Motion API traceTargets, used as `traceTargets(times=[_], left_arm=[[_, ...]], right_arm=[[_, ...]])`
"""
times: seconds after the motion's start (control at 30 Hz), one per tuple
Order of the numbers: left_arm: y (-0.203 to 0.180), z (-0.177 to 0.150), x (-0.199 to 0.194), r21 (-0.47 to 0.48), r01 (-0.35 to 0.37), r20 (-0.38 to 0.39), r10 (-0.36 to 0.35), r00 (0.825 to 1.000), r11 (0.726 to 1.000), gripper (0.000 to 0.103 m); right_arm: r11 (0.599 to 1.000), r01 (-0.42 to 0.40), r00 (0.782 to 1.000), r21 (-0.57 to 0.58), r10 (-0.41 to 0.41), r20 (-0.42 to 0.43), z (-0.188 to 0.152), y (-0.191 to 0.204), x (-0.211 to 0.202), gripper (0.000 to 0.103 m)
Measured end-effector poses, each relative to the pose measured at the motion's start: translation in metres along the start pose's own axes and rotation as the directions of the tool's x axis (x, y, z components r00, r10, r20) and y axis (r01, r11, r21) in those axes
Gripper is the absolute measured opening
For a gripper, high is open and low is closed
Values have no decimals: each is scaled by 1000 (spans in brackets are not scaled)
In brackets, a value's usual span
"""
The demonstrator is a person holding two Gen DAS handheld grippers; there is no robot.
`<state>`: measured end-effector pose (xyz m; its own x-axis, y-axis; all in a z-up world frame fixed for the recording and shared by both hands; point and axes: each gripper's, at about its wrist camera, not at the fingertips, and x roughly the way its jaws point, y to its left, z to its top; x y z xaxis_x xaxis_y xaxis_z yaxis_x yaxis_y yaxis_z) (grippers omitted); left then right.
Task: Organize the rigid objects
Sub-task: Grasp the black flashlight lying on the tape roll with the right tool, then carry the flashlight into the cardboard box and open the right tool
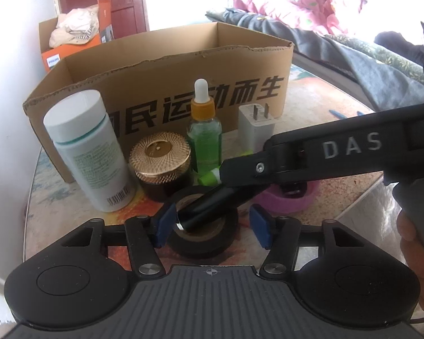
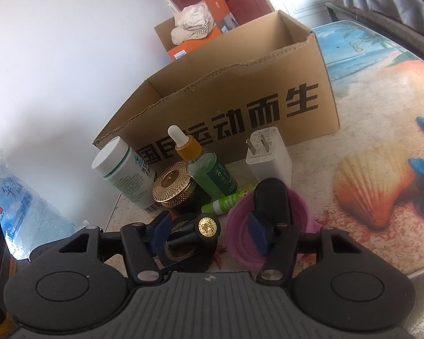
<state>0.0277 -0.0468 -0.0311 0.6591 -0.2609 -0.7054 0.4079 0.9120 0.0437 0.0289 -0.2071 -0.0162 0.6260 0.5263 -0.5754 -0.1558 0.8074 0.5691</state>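
My right tongs (image 2: 209, 233) gape round the black tube (image 2: 196, 233) lying across the tape roll (image 1: 203, 240) near the bench's front edge, left tongs (image 1: 212, 224) wide and empty; next, pinch it and carry to the box (image 2: 240, 90).

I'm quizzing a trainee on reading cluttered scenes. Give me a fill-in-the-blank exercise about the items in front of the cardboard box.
1. The liquid in the dropper bottle is ____.
2. The black cylinder lies on a roll of black ____.
3. The white charger stands with its prongs pointing ____.
4. The dark jar has a lid coloured ____.

Missing words: green; tape; up; gold
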Motion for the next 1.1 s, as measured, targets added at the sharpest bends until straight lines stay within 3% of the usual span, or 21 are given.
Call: traceTargets(times=[0.07, 0.17, 0.37, 0.47, 0.57, 0.77, 0.87, 1.1], left_arm=[[0, 0, 1, 15, -12, 7, 12, 1000, 1000, 51], [1, 1, 2, 19, -9, 12, 9, 1000, 1000, 49], [5, -1, 0, 11, 14, 20, -14, 1000, 1000, 45], [6, -2, 0, 8, 21, 26, -21, 999, 1000, 44], [8, -4, -1, -13, 38, 33, -37, 999, 999, 34], [13, -6, -4, -27, 36, 45, -35, 998, 999, 33], [14, -5, -12, -31, 19, 69, -17, 997, 999, 27], [12, 12, -54, -15, -9, 178, 12, 984, 1000, 24]], right_arm=[[1000, -16, 1000, 8, 16, -8, 1, -1, 3, 45], [999, -43, 999, 3, 43, -8, 1, 2, 3, 34], [991, -108, 994, -76, 111, 26, 4, 21, -3, 31], [987, -109, 993, -119, 112, 25, 5, 32, 0, 31], [987, -113, 993, -118, 114, 3, 4, 35, 8, 31], [986, -109, 994, -125, 110, 2, 4, 39, 11, 30], [982, -110, 994, -153, 113, 11, 4, 46, 4, 30], [953, -112, 988, -281, 136, 67, 23, 86, -25, 30]])
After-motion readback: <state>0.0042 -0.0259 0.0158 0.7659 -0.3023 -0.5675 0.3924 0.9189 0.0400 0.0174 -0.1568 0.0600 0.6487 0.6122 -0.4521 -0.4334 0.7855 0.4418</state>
